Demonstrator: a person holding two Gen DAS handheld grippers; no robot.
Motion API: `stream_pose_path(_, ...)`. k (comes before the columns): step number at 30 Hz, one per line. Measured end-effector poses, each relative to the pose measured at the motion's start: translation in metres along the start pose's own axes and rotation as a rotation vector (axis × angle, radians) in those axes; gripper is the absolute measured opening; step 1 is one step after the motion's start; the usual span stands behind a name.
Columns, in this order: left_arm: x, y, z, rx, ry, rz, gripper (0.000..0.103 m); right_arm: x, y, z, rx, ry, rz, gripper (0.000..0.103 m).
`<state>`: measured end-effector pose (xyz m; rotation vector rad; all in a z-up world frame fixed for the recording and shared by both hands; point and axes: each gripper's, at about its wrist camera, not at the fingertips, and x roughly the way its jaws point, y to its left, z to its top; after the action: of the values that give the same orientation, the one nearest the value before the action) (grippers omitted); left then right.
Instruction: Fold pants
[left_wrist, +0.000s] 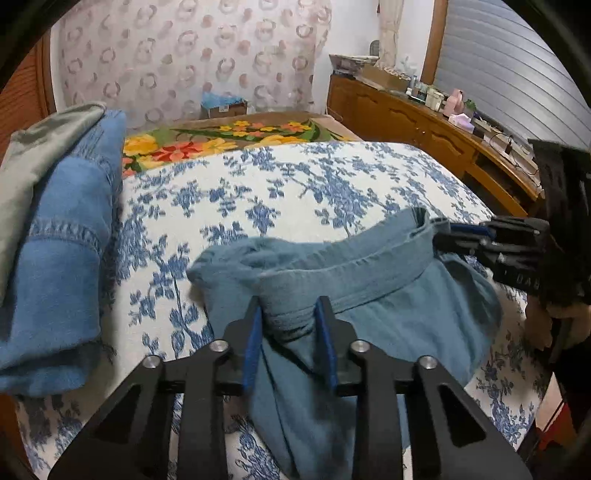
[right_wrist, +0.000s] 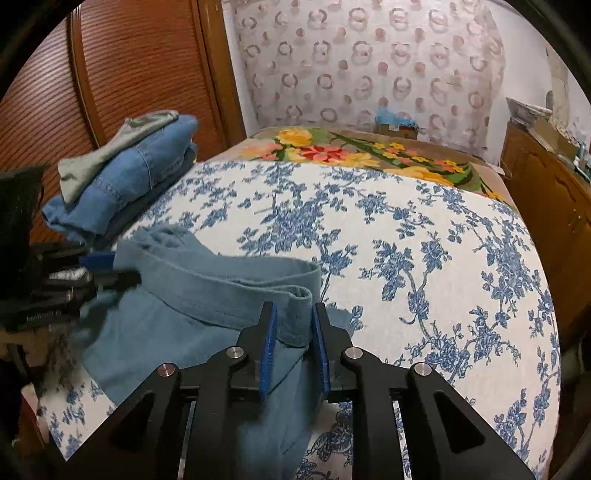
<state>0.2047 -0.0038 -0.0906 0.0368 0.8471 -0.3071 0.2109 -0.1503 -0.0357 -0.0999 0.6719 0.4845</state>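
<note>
Bed, blue-floral cover; dresser right, folded stack far left. Wide bare cover beyond. Pants at near edge. My left tool clamps bunched waistband; right tool pinches waistband's other end.

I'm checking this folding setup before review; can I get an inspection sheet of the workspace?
Surface: bed with blue floral cover.
Job's things: blue pants, waistband raised off the cover.
Clutter: stack of folded clothes at the bed's edge.
Grippers: left hand-held gripper and right hand-held gripper each pinch the waistband.
Cables: thin cables on the dresser.
Surroundings: wooden dresser with small items, patterned curtain, cardboard box.
</note>
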Motion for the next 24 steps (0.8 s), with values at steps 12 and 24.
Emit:
stream_pose_path(12, 0.001, -0.005, 0.019, 0.038, -0.021, 0.071, 0.017, 0.009, -0.002, -0.001, 0.001, 0.019, -0.001, 0.02)
stream_pose_path(24, -0.012, -0.003, 0.003, 0.017, -0.036, 0.093, 0.067, 0.005, -0.006, -0.002, 0.025, 0.002, 0.016, 0.021)
